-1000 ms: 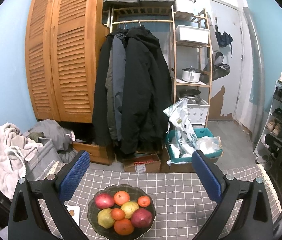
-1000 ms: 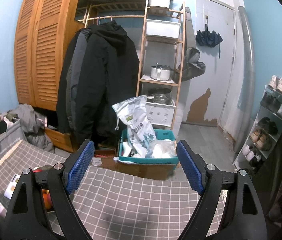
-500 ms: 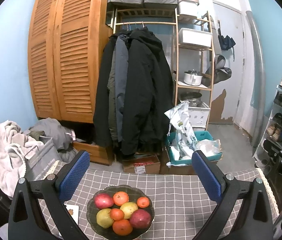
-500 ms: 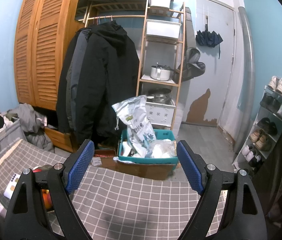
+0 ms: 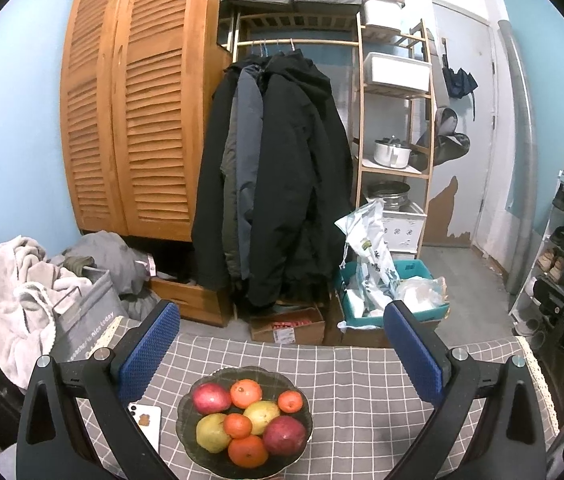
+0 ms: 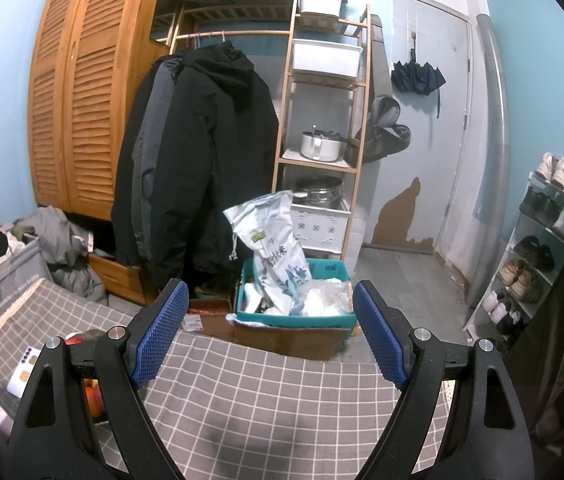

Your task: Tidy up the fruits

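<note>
A dark glass bowl [image 5: 186, 408] sits on the grey checked tablecloth [image 5: 353, 384], holding two red apples [image 5: 210, 397], two yellow-green pears [image 5: 261, 415] and several oranges [image 5: 246, 450]. My left gripper [image 5: 280, 350] is open and empty, above and behind the bowl. My right gripper [image 6: 268, 328] is open and empty over the cloth [image 6: 262, 392] to the right. In the right wrist view the bowl is mostly hidden behind the left finger; only some fruit [image 6: 92, 398] peeks out.
A white phone [image 5: 148, 422] lies left of the bowl, also in the right wrist view [image 6: 22, 372]. Beyond the table's far edge stand a cardboard box [image 5: 287, 324], a teal crate with bags [image 6: 293, 300], hanging coats [image 5: 278, 184] and a laundry bag [image 5: 82, 320].
The left wrist view has shifted slightly, so the bowl sits a little lower and further left in frame. Both grippers stay open and the fruit has not moved.
</note>
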